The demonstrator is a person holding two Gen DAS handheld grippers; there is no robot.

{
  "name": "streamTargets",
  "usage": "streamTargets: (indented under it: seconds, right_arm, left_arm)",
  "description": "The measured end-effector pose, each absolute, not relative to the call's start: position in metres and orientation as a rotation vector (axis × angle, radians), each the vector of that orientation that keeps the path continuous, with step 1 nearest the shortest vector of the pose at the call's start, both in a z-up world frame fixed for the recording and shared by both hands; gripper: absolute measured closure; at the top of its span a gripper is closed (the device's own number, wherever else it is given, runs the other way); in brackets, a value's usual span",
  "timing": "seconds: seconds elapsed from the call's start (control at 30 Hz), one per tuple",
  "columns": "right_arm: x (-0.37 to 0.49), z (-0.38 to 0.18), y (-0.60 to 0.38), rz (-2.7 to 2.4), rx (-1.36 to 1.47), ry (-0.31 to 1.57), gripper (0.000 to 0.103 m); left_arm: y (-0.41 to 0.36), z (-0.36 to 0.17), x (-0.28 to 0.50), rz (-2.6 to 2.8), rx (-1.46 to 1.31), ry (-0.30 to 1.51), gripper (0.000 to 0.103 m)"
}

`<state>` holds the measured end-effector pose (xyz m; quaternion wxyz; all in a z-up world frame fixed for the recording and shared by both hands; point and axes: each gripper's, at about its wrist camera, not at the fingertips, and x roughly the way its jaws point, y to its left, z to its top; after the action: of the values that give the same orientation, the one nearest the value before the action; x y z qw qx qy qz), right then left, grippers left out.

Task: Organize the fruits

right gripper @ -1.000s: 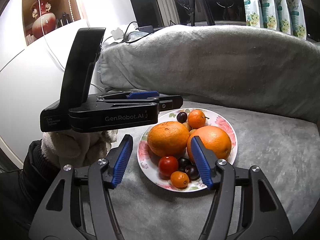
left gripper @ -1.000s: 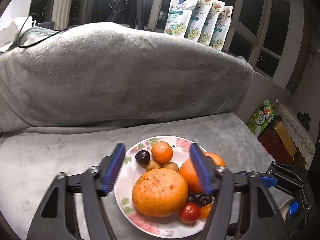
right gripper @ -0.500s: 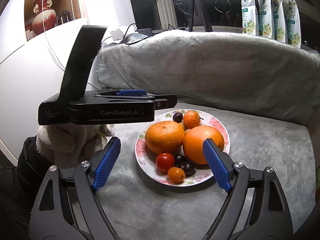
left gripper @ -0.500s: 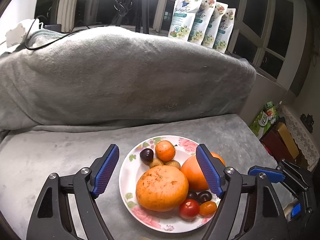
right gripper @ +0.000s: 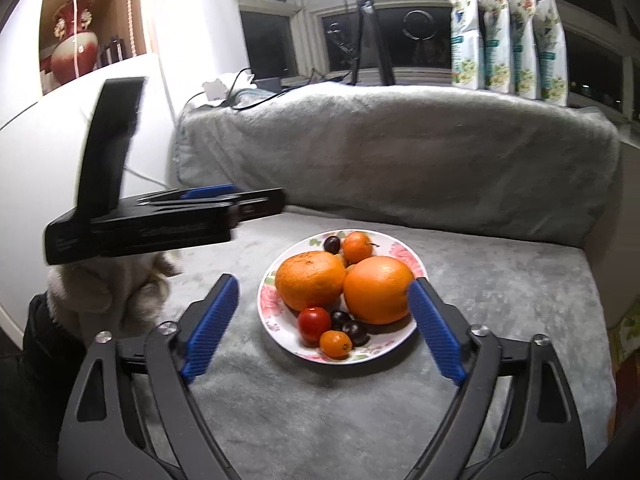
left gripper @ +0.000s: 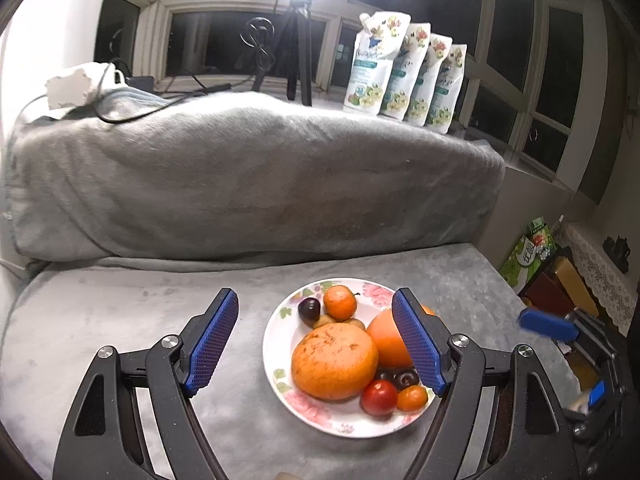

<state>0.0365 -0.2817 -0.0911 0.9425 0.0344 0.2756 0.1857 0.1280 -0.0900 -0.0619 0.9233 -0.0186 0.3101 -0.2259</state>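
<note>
A flowered white plate [left gripper: 298, 414] [right gripper: 394, 344] sits on the grey sofa seat. It holds two big oranges [left gripper: 334, 362] [right gripper: 378, 289], a small mandarin [left gripper: 340, 301], dark plums [left gripper: 309, 308], a red tomato [left gripper: 379, 397] [right gripper: 314, 319] and a small orange tomato [right gripper: 335, 344]. My left gripper [left gripper: 320, 344] is open and empty, above and in front of the plate. My right gripper [right gripper: 320, 328] is open and empty, also in front of the plate. The left gripper's black body [right gripper: 160, 220] shows at the left of the right wrist view.
A grey blanket covers the sofa back [left gripper: 256, 176]. Several refill pouches [left gripper: 404, 76] and a tripod [left gripper: 298, 40] stand on the window sill behind. Boxes [left gripper: 560, 288] lie off the seat's right edge. A red vase [right gripper: 74, 50] stands on a shelf at left.
Both grippers have pulled back and up from the plate and opened wider. The fruits have not moved.
</note>
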Motion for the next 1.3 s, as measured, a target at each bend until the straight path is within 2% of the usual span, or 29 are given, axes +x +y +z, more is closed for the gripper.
streamTargets:
  seconds: [0.07,0.63,1.3]
  right_arm:
    - [0.031,-0.088,-0.282,0.340,0.069,0.534,0.000]
    - [0.016,-0.083,-0.286,0.056,0.007,0.491,0.000]
    - [0.013,-0.087,-0.294,0.036,0.050,0.507,0.000]
  left_arm:
    - [-0.085,-0.060,0.122,-0.459,-0.040,0.629,0.024]
    - [-0.063,-0.060,0.066,-0.368,0.006,0.591,0.022]
    - [-0.058,-0.070,0.052,-0.310,0.013,0.621,0.020]
